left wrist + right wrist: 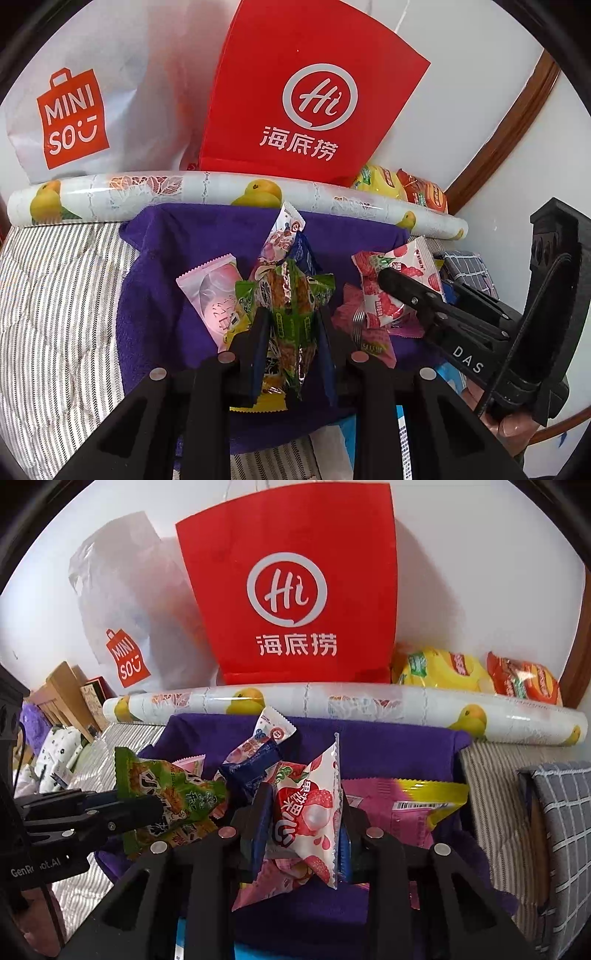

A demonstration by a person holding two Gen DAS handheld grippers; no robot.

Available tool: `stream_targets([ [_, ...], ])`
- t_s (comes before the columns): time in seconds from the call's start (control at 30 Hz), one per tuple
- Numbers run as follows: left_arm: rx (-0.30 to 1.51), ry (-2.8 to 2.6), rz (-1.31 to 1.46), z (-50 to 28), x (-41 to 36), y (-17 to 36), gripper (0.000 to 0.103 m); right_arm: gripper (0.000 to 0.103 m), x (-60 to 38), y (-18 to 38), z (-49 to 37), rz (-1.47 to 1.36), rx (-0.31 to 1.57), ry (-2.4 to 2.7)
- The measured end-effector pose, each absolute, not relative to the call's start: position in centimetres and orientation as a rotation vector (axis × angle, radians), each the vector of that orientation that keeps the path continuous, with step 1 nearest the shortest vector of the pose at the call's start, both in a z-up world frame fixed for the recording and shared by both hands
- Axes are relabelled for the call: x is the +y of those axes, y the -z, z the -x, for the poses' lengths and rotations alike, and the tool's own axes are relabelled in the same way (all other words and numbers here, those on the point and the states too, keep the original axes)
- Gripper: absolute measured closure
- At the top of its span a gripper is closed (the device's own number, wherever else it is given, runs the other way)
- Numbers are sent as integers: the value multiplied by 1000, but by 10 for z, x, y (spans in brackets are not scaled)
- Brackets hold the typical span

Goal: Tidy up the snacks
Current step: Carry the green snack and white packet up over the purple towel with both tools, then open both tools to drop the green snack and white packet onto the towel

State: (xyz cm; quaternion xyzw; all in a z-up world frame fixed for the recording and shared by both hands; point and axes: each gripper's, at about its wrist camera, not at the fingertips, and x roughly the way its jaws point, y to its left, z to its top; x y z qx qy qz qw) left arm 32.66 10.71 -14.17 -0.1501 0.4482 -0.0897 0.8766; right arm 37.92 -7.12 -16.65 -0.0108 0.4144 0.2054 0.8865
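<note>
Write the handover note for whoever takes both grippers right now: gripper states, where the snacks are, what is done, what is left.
Left gripper: shut on the green snack packet, held over the purple cloth.
Right gripper: closed around the lychee jelly packet; treat that grip as loose.
Other snacks: pale pink packet, blue packet and white packet lie in a pile on the cloth; a pink-and-yellow bag lies to its right.
Red paper bag and white Miniso bag stand behind the patterned roll.
Done: two packets picked up.
Left: place them, then sort the pile.
</note>
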Motion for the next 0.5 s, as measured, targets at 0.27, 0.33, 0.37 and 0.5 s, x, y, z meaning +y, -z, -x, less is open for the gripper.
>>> stream_targets([
  [0.27, 945, 195, 314, -328, 104, 145, 79, 50, -75, 158, -375, 28, 837, -404],
  [0.33, 947, 191, 314, -329, 103, 145, 79, 49, -77, 152, -370, 29, 817, -396],
  [0.37, 949, 191, 313, -330, 102, 145, 79, 46, -79, 149, -368, 30, 810, -393],
  [0.5, 958, 191, 307, -334, 97, 147, 79, 35, -89, 137, -358, 13, 784, -385],
])
